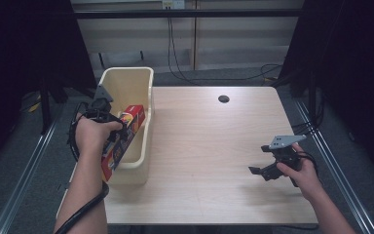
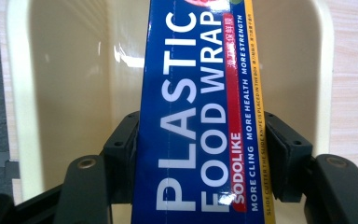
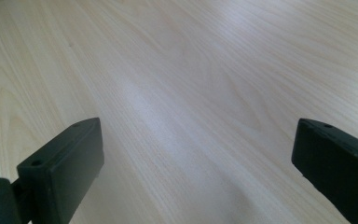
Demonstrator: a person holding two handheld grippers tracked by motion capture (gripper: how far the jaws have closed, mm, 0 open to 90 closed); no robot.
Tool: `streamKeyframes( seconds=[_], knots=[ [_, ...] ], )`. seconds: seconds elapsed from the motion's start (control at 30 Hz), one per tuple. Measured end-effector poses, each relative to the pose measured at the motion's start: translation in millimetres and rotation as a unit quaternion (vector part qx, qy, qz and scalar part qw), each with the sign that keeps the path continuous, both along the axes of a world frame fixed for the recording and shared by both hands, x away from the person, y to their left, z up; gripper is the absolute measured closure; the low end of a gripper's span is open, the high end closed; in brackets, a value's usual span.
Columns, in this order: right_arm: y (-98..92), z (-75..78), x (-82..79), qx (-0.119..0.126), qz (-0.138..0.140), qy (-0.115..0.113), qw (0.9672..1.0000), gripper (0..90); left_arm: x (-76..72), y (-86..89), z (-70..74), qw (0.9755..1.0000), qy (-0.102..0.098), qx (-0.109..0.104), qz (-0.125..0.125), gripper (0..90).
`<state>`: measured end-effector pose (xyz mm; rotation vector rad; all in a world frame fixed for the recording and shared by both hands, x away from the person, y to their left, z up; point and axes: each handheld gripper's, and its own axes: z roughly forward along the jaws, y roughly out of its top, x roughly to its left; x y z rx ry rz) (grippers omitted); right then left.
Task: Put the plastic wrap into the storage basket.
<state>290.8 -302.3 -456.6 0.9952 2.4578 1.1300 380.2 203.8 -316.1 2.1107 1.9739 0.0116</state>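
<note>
A long blue box of plastic food wrap (image 1: 125,134) with red ends lies slanted inside the cream plastic bin (image 1: 141,83) at the table's left edge. My left gripper (image 1: 119,136) is shut on the box. In the left gripper view both black pads press the sides of the box (image 2: 196,116), with the bin's inner wall (image 2: 74,93) behind it. At the right of the table my right gripper (image 1: 259,164) is held just above the wood, its jaws wide apart. The right gripper view shows its fingers (image 3: 60,163) over bare table with nothing between them.
The light wooden table (image 1: 209,146) has a dark round cable hole (image 1: 223,99) near its far edge. The bin overhangs the table's left side. Cables run on the floor behind the table, and black curtains hang at both sides.
</note>
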Motion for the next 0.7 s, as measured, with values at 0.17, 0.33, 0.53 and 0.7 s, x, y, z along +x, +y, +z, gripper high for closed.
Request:
streamKeyframes(
  seconds=[0.17, 0.33, 0.53, 0.7],
  knots=[
    [-0.2, 0.5, -0.3, 0.002, -0.001, 0.000, 1.0000, 2.1, 0.1, -1.0, -1.2, 1.0000, 0.004, 0.005, -0.003, 39.3],
    [0.5, 0.0, -0.2, 0.002, 0.000, 0.003, 1.0000, 2.1, 0.7, -3.1, 0.0, 0.9999, 0.007, 0.006, -0.006, 38.9],
    [1.1, -0.2, 0.0, 0.000, 0.000, 0.001, 1.0000, 2.1, 0.5, -4.8, 21.1, 0.9997, -0.022, 0.001, -0.006, 38.3],
    [0.9, 0.3, 0.2, 0.002, 0.001, 0.000, 1.0000, 2.1, 1.9, -12.9, 28.0, 0.9989, -0.040, 0.000, -0.024, 33.4]
  ],
)
